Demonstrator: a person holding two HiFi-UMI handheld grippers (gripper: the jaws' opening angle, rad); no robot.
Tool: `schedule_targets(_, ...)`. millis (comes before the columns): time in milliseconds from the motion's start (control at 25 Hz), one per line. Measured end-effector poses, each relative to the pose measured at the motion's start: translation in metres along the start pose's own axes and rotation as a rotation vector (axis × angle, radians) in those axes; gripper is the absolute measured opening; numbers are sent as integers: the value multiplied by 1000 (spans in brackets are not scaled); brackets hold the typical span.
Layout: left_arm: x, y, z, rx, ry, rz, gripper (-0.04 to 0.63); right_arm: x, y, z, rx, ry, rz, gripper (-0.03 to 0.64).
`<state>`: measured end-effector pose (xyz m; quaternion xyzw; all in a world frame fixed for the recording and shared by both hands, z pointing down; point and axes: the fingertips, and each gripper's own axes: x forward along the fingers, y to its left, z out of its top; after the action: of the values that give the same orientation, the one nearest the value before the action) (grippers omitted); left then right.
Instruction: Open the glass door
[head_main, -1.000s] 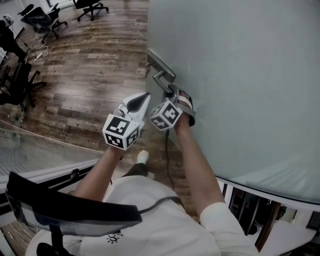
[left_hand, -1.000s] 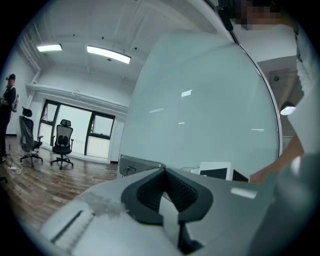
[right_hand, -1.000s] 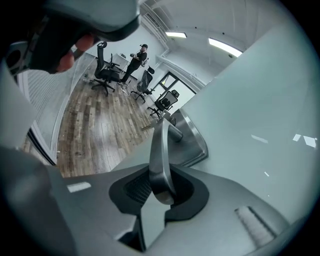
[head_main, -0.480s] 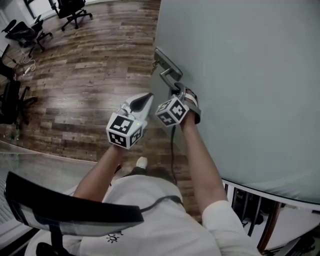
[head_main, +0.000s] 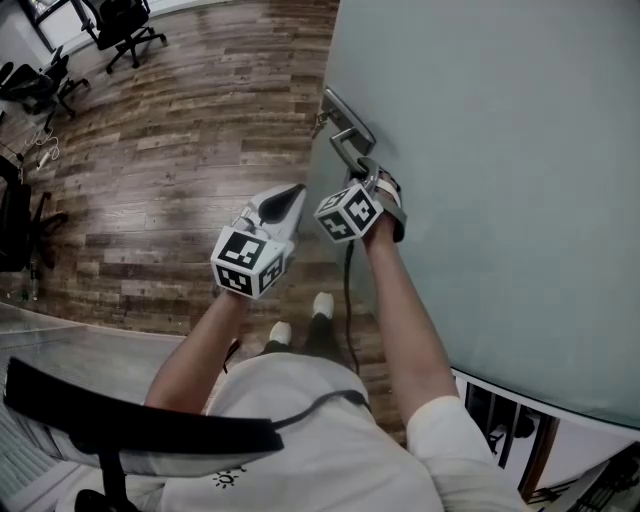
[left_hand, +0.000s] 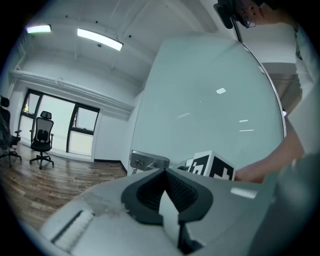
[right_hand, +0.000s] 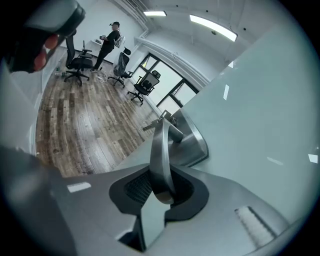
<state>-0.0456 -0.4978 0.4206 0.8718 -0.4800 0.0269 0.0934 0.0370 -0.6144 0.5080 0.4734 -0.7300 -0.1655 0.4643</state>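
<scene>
Right claw (right_hand: 158, 194) clamps door handle (right_hand: 160, 145); head view hides the grip.

Head view steeply down; both gripper views close, forward; door handle (head_main: 347, 135) in all.

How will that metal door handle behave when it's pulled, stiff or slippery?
The door handle looks like solid polished metal, so it is probably stiff and won't bend. Its smooth sheen suggests it could slip in the right gripper, despite the ribbed pads. The glass door is a large pane, likely heavy and slow to swing.
</scene>
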Motion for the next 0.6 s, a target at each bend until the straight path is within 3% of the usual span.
schedule_targets(600, 103, -11, 17, 9, 1, -60, 3, 51, -75, -42, 72, 81, -81, 64)
